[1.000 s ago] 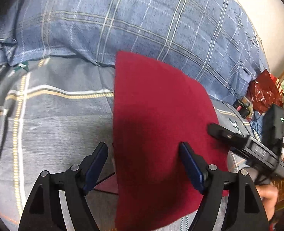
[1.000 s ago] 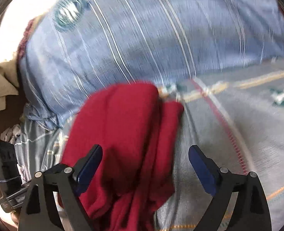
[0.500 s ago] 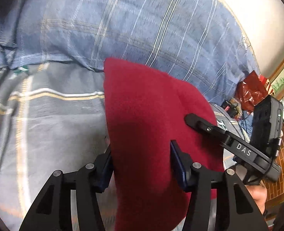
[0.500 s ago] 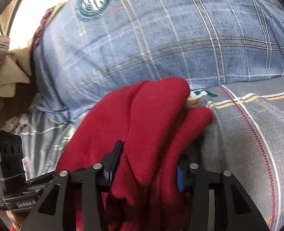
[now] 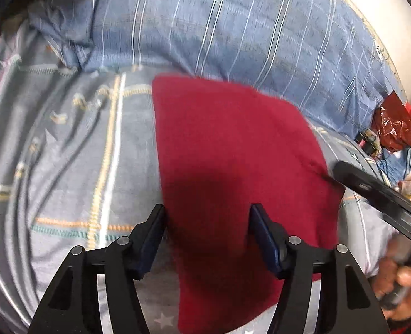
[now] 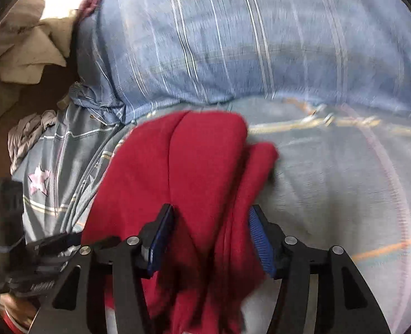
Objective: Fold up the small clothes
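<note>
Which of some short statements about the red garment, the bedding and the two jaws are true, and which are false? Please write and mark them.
1. The red garment lies on a grey checked bedsheet. True.
2. Cloth is between the jaws of the left gripper. True.
3. The jaws of the right gripper are empty. False: red cloth is between them as they open.
4. A blue plaid pillow lies behind the garment. True.
5. The garment is green. False: it is red.
</note>
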{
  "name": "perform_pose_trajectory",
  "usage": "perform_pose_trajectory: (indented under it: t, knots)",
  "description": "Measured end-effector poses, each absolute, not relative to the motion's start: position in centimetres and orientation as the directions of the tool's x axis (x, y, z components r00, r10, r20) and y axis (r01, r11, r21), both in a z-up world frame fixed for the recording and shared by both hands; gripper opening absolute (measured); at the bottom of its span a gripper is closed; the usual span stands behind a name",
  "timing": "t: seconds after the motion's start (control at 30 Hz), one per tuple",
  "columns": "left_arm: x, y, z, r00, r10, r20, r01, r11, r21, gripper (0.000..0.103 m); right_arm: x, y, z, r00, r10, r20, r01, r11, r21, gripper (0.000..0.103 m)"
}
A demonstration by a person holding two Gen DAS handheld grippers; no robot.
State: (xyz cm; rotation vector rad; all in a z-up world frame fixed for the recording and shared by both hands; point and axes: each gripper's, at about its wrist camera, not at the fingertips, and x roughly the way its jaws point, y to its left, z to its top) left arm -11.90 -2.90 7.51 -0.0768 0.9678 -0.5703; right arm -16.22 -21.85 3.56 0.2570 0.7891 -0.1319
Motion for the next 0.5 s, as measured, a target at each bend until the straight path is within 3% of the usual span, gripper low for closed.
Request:
perform_pose_trajectory:
  t: [0.17, 0.23, 0.37, 0.5]
  knots:
    - [-13.1, -2.8, 8.0, 0.527, -0.448, -0.722, 0.414, 0.877, -0.243, 0.068, -18.8, -18.8, 6.4, 0.772, 0.008, -0.635, 0.125, 0.978, 0.164, 0.055]
    - [-13.5, -2.7, 8.0, 0.542, -0.438, -0.718, 0.420, 0.880, -0.220, 0.069, -17.9, -17.4, 5.3, 0.742, 0.005, -0.670, 0.094, 0.989, 0.112, 0.053]
    - [-14.3, -3.2, 8.2, 0.589, -0.408, -0.698, 0.427, 0.890, -0.160, 0.070, -16.5, -17.0, 1.0, 0.650, -0.148, -0.745, 0.179, 0.983, -0.039, 0.053]
    - [-15.6, -3.1, 8.8, 0.631, -0.394, -0.668, 0.440, 0.891, -0.110, 0.070, -17.4, -18.3, 0.8, 0.658, -0.094, -0.747, 0.218, 0.974, 0.069, 0.054]
